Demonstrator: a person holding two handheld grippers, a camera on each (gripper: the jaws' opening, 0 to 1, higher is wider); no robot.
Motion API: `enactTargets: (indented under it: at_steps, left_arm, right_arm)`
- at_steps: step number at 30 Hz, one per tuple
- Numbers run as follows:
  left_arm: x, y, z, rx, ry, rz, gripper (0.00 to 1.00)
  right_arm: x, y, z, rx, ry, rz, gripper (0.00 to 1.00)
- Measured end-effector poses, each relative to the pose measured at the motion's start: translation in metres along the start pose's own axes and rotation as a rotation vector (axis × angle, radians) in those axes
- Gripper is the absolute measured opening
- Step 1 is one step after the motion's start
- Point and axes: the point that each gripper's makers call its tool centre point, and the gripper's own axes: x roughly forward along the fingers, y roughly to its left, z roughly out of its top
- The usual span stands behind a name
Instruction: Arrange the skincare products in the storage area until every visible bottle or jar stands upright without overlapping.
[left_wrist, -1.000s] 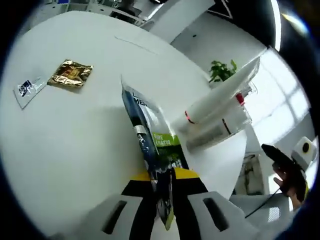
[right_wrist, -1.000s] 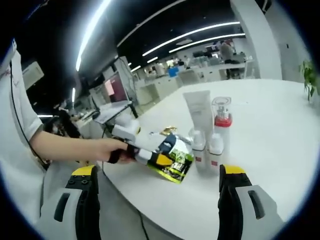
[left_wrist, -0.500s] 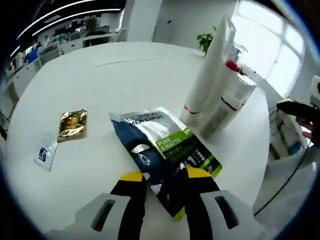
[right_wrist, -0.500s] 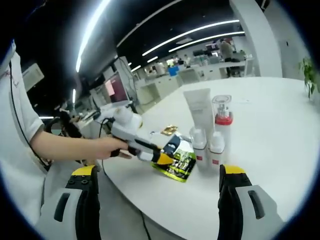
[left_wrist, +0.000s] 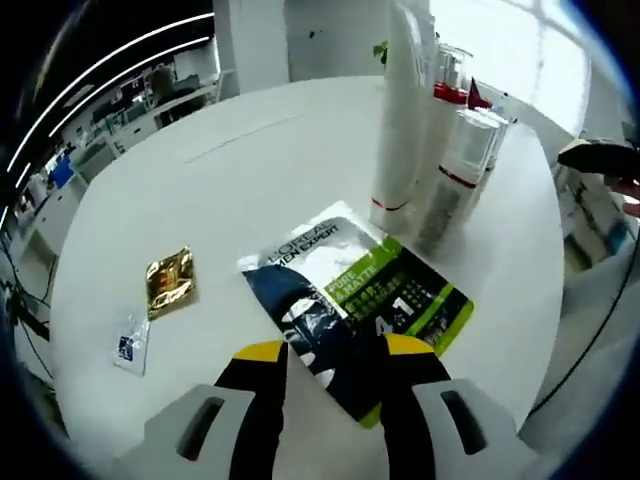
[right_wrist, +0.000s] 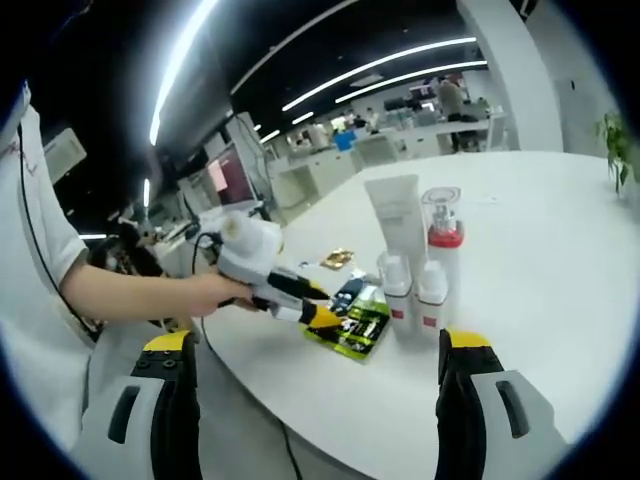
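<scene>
1. In the left gripper view, the left gripper reaches over the near edge of a round white table. Its two yellow-tipped jaws stand apart, one on each side of the near end of a dark blue and green sachet, which lies flat on the table. I cannot tell whether the jaw tips touch it.
2. Just beyond the far corner of the sachet stands the group of skincare products, all upright: a tall white tube, a clear pump bottle with red collar behind it, and a small white bottle to the right (a second small one seems to be hidden behind it).
3. On the left part of the table lie a small gold packet and, nearer the edge, a small clear packet. They are well apart from the sachet, and the table between and beyond them is bare white surface.
4. In the right gripper view, the right gripper hangs off the table, near its edge, with the jaws wide apart and nothing between them.
5. Here the tube, the pump bottle and two small white bottles stand close together near the near edge. The sachet lies flat just left of them, and the left gripper, held by a person's hand, is at it. The right and far parts of the table are open.
</scene>
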Motion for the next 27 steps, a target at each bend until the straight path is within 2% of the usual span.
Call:
enactTargets:
  at_steps: [1, 4, 14, 17, 24, 27]
  left_arm:
    - [-0.001, -0.006, 0.003, 0.005, -0.006, -0.007, 0.42]
    - [0.002, -0.007, 0.006, 0.018, -0.019, -0.019, 0.48]
    - [0.000, -0.005, 0.002, 0.023, 0.001, -0.030, 0.54]
    - [-0.006, -0.001, 0.001, -0.007, -0.005, -0.030, 0.58]
    - [-0.027, 0.001, 0.003, -0.013, -0.030, -0.026, 0.67]
    - [-0.034, 0.011, -0.003, -0.029, -0.034, -0.026, 0.71]
  right_arm:
    - [0.000, 0.000, 0.000, 0.001, 0.001, 0.000, 0.99]
    - [0.000, -0.001, -0.001, -0.001, 0.004, -0.003, 0.99]
    - [0.000, -0.002, -0.001, -0.003, 0.008, -0.013, 0.99]
    - [0.000, -0.003, -0.002, -0.007, 0.013, -0.017, 0.99]
    - [0.002, -0.001, -0.003, -0.030, 0.024, -0.019, 0.99]
    - [0.003, 0.001, -0.003, -0.039, 0.030, -0.015, 0.99]
